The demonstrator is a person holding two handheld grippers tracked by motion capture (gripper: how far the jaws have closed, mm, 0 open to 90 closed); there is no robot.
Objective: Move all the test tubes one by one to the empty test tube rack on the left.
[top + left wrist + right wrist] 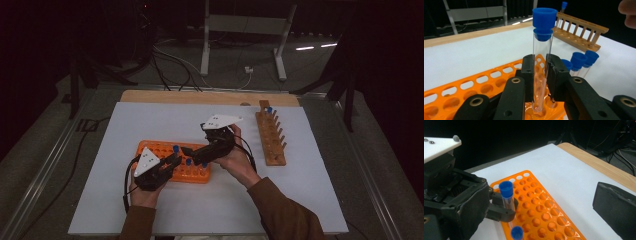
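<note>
Left gripper (540, 75) with its jaws clamped on a clear test tube (541, 70), gripping the glass partway down its length; the tube stands upright between the two black jaws, its blue cap (544, 23) well above them and its rounded bottom just over the holes of the orange rack (474, 86). In the high view the left gripper (172, 161) sits at the near edge of the orange rack (155, 149) on the white table (150, 120). Right gripper (186, 150) just beside it, jaws wide apart with nothing between them; in the right gripper view the held test tube (508, 197) lies beyond its left jaw. Other blue-capped tubes (581, 62) stand in the rack; a wooden rack (271, 137) stands to the right.
</note>
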